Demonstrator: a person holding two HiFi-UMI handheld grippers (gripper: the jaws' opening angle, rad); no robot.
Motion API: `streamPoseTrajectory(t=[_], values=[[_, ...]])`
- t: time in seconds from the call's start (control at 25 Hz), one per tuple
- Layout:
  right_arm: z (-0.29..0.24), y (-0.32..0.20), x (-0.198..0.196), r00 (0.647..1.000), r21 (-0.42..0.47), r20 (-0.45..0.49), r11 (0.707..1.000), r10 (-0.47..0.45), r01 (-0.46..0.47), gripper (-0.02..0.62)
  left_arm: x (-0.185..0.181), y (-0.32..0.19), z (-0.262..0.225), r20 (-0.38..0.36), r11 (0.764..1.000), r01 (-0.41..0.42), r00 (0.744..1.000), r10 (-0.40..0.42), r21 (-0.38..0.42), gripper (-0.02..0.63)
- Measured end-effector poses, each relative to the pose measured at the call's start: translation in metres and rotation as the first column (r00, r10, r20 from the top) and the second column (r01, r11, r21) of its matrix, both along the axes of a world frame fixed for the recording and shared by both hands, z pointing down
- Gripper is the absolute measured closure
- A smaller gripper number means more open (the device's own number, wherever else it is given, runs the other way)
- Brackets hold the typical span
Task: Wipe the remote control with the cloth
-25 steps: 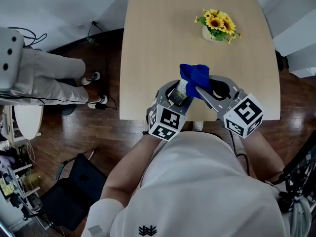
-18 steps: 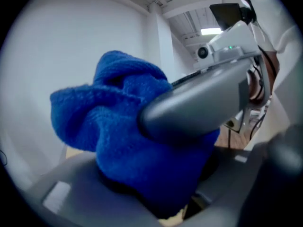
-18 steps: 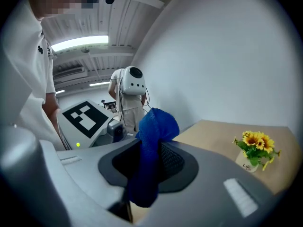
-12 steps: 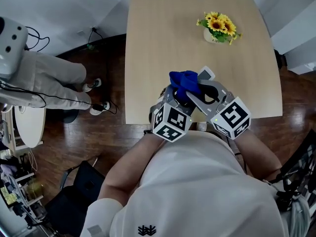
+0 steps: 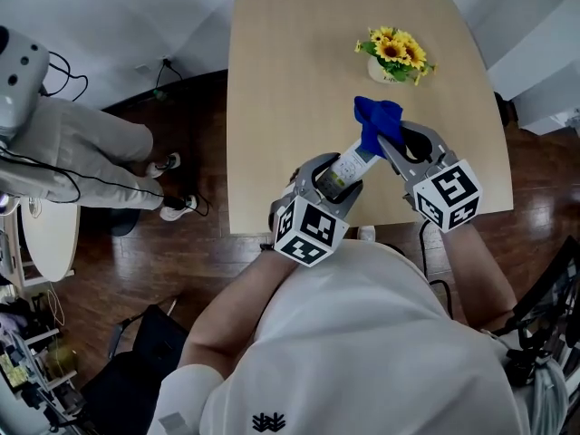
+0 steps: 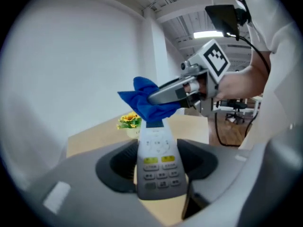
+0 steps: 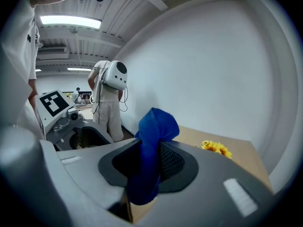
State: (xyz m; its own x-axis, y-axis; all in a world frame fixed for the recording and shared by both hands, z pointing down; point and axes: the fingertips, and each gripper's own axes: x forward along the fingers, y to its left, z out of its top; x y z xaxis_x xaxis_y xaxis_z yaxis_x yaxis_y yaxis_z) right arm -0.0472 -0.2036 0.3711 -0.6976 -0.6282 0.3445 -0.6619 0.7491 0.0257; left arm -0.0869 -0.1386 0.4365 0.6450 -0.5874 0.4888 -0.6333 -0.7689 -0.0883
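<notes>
Pale wood table over dark floorboards; left fingers tight on remote, right fingers on cloth

- The cloth is blue, soft and fuzzy.
- The remote control is smooth grey plastic.
- The left tongs and right tongs are dull grey plastic with bumpy black pads.
- The worktop is pale, smooth, matt wood.
- The floor is dark, shiny wood.

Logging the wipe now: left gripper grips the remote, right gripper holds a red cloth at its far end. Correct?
No: the cloth is blue, as the right gripper view shows; the left gripper grips the remote, right gripper holds the cloth at its far end.
</notes>
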Motion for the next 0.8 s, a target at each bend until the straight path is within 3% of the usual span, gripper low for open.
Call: streamPoseTrajectory(t=[0.16, 0.28, 0.6, 0.8], values=[[-0.003, -0.012, 0.021, 0.998, 0.005, -0.005, 0.998, 0.058, -0.058, 0.500, -0.002, 0.001, 0.001, 0.000, 1.000, 0.004, 1.000, -0.004, -0.003, 0.330], [-0.015, -0.007, 0.015, 0.999, 0.015, 0.018, 0.999, 0.050, -0.050, 0.500, -0.003, 0.000, 0.000, 0.001, 1.000, 0.005, 1.000, -0.005, -0.003, 0.330], [-0.032, 0.063, -0.063, 0.971, -0.006, 0.123, 0.978, -0.207, 0.209, 0.500, 0.010, -0.006, -0.001, 0.002, 1.000, 0.008, 1.000, -0.008, -0.004, 0.330], [-0.015, 0.078, -0.072, 0.964, -0.054, 0.141, 0.970, -0.226, 0.236, 0.502, 0.015, -0.006, -0.008, 0.014, 1.000, 0.003, 1.000, -0.003, 0.014, 0.330]])
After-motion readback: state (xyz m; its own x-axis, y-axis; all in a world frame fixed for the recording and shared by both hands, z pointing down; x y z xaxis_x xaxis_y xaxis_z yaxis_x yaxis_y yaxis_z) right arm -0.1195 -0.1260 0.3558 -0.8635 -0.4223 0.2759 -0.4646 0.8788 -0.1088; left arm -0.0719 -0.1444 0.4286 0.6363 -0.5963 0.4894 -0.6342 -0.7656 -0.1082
